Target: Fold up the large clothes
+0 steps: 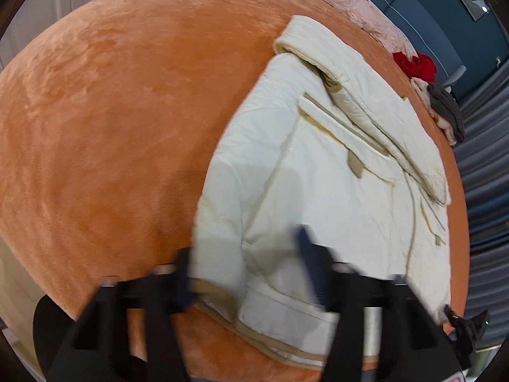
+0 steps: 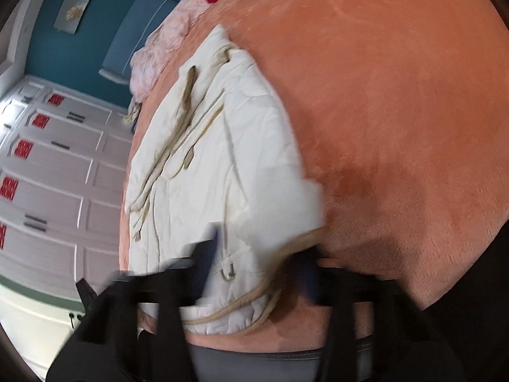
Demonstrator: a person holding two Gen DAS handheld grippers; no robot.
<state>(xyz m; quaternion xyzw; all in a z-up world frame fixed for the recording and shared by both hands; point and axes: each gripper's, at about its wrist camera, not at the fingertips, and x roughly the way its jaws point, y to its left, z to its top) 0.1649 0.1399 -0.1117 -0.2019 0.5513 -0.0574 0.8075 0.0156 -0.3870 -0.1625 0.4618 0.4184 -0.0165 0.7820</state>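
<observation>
Our left gripper spread wide over the cream coat, our right gripper likewise gaping astride its hem, orange blanket beneath, nothing gripped.

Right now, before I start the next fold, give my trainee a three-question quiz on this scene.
1. True or false: the coat lies on the orange blanket.
2. Multiple choice: what colour is the small heap at the far end of the bed? A) red B) green C) yellow
3. Fill in: the left gripper and the right gripper both stand ____ over the coat's near hem.

Key: 1 true; 2 A; 3 open
</observation>
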